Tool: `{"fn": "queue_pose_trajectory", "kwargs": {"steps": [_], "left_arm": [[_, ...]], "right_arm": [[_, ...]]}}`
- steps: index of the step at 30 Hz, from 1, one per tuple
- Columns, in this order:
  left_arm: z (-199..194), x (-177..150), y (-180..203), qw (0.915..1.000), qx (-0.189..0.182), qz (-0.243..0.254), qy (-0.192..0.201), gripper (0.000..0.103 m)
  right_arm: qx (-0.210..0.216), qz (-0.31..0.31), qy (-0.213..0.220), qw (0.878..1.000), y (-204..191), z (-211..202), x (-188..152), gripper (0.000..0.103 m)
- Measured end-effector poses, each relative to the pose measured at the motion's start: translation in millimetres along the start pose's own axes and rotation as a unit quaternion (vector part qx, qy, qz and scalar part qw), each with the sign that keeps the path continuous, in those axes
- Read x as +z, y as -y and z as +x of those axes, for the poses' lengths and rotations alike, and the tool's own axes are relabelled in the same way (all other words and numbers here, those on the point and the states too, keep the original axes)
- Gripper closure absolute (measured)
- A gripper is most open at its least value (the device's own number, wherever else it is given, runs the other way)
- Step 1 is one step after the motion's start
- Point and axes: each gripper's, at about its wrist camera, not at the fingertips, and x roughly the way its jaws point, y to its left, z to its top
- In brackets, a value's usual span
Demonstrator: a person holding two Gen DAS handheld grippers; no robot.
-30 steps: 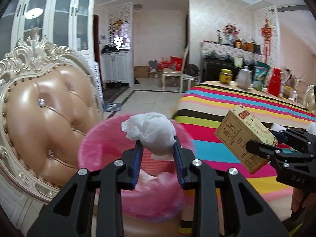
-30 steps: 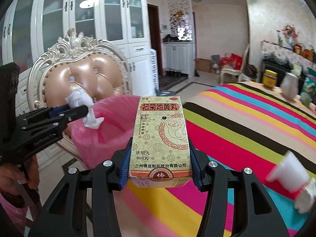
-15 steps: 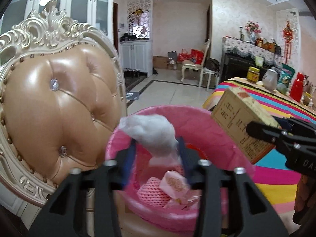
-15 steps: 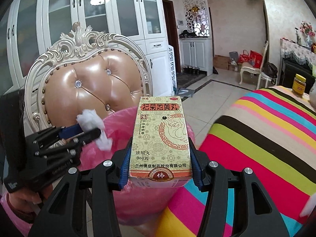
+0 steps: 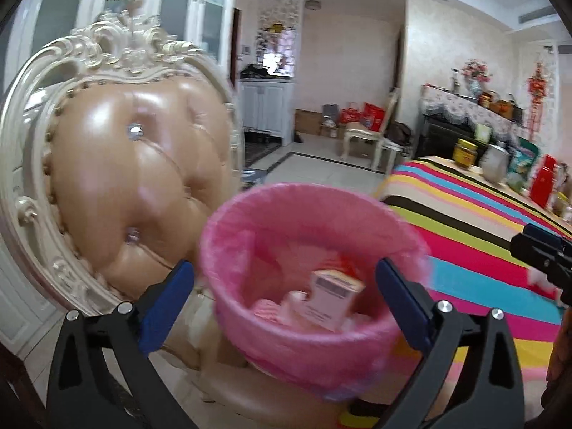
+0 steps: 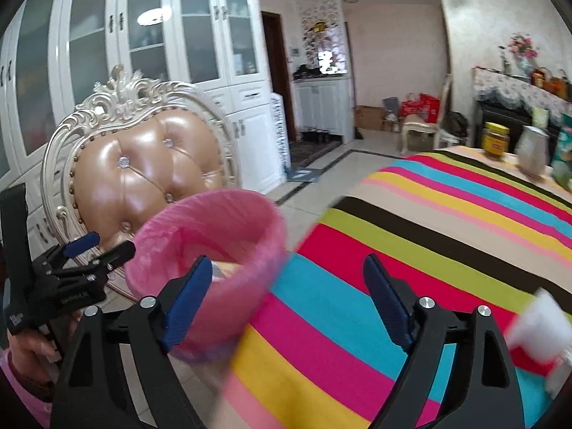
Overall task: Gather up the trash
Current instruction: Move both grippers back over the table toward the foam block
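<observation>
Left wrist view. Left gripper (image 5: 286,286): jaws spread wide, just been opening, nothing between the pads. Pink-lined bin (image 5: 357,343): directly ahead of the jaws and below them, its mouth filling the gap between the two fingers. Medicine box (image 5: 330,298): inside the bin, tilted, just ahead of the jaws' midline. Other scraps lie beside it, pale and pink, too blurred to name one by one. Tufted chair (image 5: 136,178): beyond and outside the near-side jaw; the bin appears to rest on its seat. Right gripper: only a tip shows at the far edge of this view.

Right wrist view. Right gripper (image 6: 287,291): jaws spread, just been opening, empty. Bin (image 6: 214,321): at the inner jaw, its rim crossing behind that finger. Striped desk (image 6: 447,221): ahead of and under the outer jaw. White scrap (image 6: 536,321): on the desk, outside the outer jaw, blurred. Left gripper (image 6: 96,248) with the person's hand (image 6: 26,348) behind it: beyond the bin, to the side of the inner jaw.

Step in hand, as judged: release into the bin, done for both hands. Next move calls for swinging the right jaws toward the white scrap, straddling it and closing gently; being light, it could slip.
</observation>
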Motion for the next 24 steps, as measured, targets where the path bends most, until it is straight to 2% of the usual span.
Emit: {"fn": "queue_pose_trajectory", "kwargs": {"steps": [5, 11, 16, 21, 24], "left_arm": [[-11, -6, 62, 0.9973, -0.066, 0.031, -0.004, 0.005], [-17, -20, 158, 0.9847, -0.153, 0.081, -0.021, 0.005], [-21, -33, 242, 0.969, -0.217, 0.114, -0.03, 0.005], [-15, -43, 324, 0.9519, -0.266, 0.143, -0.052, 0.005], [0, -48, 357, 0.9457, -0.283, 0.144, -0.073, 0.005]], "right_arm": [[-0.062, 0.017, 0.006, 0.998, 43, -51, -27, 0.019], [-0.146, 0.065, 0.022, 0.987, 110, -123, -62, 0.019], [-0.217, 0.097, 0.028, 0.971, 160, -171, -90, 0.019], [-0.286, 0.137, 0.021, 0.948, 207, -199, -116, 0.017], [-0.302, 0.163, 0.023, 0.939, 226, -206, -124, 0.017]]}}
